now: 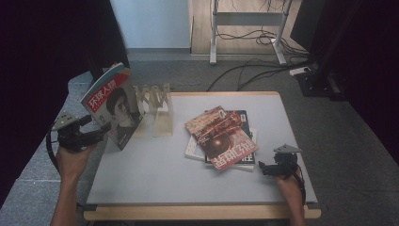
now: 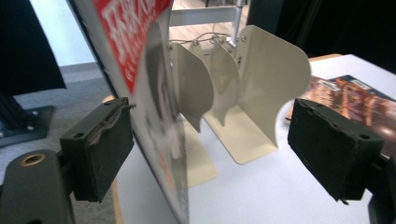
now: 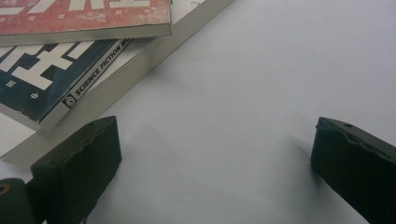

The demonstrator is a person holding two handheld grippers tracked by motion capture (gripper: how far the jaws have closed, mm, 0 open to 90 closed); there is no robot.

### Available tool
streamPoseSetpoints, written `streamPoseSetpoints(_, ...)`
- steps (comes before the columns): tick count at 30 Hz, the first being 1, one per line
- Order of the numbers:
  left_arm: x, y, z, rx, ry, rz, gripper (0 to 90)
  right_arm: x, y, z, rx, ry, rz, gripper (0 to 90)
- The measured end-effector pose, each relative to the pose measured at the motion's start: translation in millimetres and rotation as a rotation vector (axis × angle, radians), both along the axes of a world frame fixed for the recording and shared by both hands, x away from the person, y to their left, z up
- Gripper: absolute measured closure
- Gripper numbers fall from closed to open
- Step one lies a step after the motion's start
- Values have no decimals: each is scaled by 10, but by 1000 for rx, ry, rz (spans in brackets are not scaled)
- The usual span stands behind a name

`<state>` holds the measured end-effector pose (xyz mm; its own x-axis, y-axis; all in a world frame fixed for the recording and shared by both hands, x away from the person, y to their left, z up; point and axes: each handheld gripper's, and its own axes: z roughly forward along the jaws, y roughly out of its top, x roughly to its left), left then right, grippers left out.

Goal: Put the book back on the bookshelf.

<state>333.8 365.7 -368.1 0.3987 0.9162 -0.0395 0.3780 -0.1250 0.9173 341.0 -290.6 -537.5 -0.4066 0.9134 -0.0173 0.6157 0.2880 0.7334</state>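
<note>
A magazine (image 1: 113,106) with a red title band and a portrait on its cover stands upright at the table's left edge, beside cream metal bookends (image 1: 155,101). My left gripper (image 1: 98,130) is open around its lower edge. In the left gripper view the magazine (image 2: 154,93) sits close against the left jaw, far from the right jaw, with the bookends (image 2: 275,79) behind it. My right gripper (image 1: 266,168) rests open on the table (image 1: 155,174), just right of a stack of books (image 1: 221,139). In the right gripper view the gripper (image 3: 215,158) holds nothing, and the stack (image 3: 70,60) lies at the upper left.
A red magazine tops the stack, over a blue science fiction issue and a thick white book. Bare tabletop lies between the bookends and the front edge. Beyond the table are grey floor, cables and desk legs (image 1: 214,33).
</note>
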Motion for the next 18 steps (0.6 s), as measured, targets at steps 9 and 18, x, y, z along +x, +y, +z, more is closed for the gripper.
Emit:
streamPoseSetpoints(9, -133, -81, -54, -2, 9, -45, 105, -2, 2, 0, -1, -1, -1, 13)
streamPoseSetpoints(18, -144, -325, -155, -20, 44, -148, 49, -3, 3, 0, -2, -2, -1, 13)
